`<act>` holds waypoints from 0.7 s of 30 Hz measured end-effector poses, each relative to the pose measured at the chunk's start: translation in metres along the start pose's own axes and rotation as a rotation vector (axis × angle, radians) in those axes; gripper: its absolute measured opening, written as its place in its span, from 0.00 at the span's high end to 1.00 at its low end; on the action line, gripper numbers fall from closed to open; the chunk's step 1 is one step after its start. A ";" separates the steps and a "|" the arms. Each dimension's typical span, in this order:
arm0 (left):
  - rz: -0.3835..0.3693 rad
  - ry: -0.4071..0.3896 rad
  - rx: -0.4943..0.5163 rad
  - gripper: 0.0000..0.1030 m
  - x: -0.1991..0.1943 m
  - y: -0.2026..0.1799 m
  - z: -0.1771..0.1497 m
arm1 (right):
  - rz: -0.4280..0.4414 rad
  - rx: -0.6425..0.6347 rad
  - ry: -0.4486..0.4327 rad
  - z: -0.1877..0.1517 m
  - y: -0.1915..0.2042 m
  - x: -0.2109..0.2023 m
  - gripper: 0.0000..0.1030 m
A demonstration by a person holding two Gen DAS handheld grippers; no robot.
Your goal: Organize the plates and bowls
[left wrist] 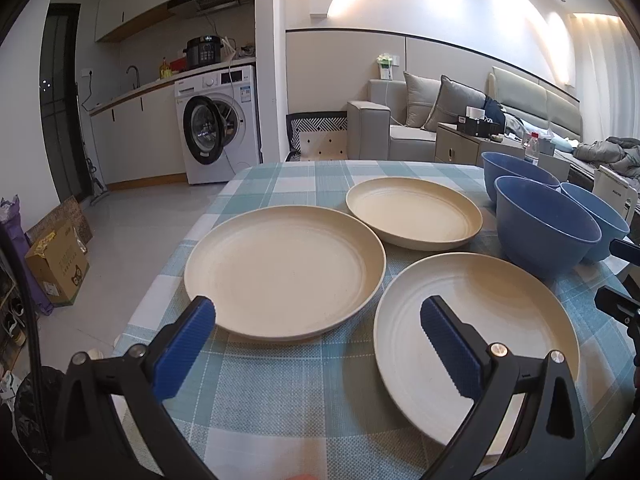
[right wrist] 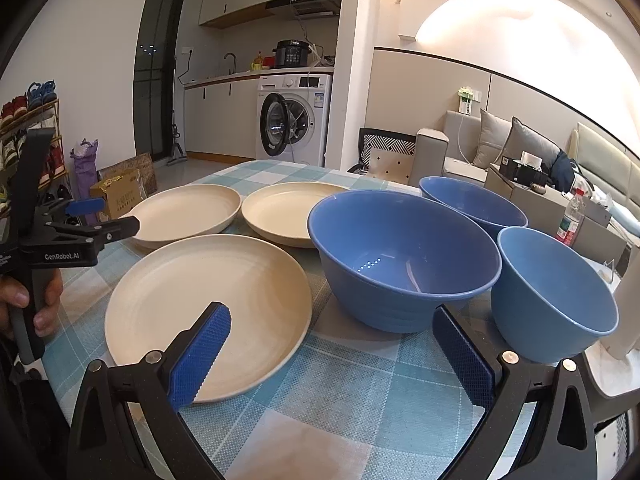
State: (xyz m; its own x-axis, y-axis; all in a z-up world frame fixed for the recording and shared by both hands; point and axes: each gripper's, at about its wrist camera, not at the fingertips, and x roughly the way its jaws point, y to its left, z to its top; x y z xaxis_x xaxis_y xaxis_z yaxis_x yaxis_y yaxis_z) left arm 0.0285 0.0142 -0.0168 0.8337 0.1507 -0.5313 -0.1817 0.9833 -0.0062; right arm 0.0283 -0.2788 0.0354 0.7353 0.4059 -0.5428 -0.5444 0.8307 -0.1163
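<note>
Three cream plates lie separately on the checked tablecloth: a left plate, a far plate and a near plate. Three blue bowls stand to their right: a large one, a far one and a right one. My left gripper is open and empty, low over the table between the left and near plates; it also shows in the right wrist view. My right gripper is open and empty in front of the large bowl.
The table with its blue-and-white cloth ends at the left and far sides. A white object stands at the table's right edge beside the right bowl. Beyond are a washing machine, a sofa and cardboard boxes on the floor.
</note>
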 end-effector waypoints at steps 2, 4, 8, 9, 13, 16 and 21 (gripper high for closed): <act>-0.007 0.017 -0.018 0.00 0.003 0.001 0.000 | 0.003 0.006 -0.001 0.001 0.001 0.000 0.00; -0.009 0.028 -0.029 0.00 0.006 0.002 0.000 | 0.010 0.012 0.002 0.003 0.001 0.001 0.00; -0.008 0.042 -0.037 0.00 0.008 0.002 -0.001 | 0.029 0.023 0.004 0.008 0.003 0.003 0.00; -0.006 0.049 -0.037 0.00 0.008 0.002 -0.001 | 0.035 0.027 0.005 0.010 0.004 0.004 0.00; 0.003 0.063 -0.026 0.00 0.011 0.003 0.000 | 0.048 0.035 0.006 0.017 0.007 0.007 0.00; 0.000 0.064 -0.023 0.00 0.012 0.003 0.003 | 0.053 0.039 0.009 0.022 0.009 0.009 0.00; -0.006 0.073 -0.030 0.00 0.014 0.007 0.006 | 0.066 0.043 0.011 0.030 0.013 0.011 0.00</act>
State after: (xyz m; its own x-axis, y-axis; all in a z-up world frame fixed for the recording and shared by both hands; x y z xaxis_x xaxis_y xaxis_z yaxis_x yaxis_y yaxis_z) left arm 0.0426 0.0236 -0.0193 0.7946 0.1359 -0.5917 -0.1934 0.9805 -0.0345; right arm 0.0412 -0.2522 0.0532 0.6939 0.4562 -0.5571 -0.5735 0.8180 -0.0444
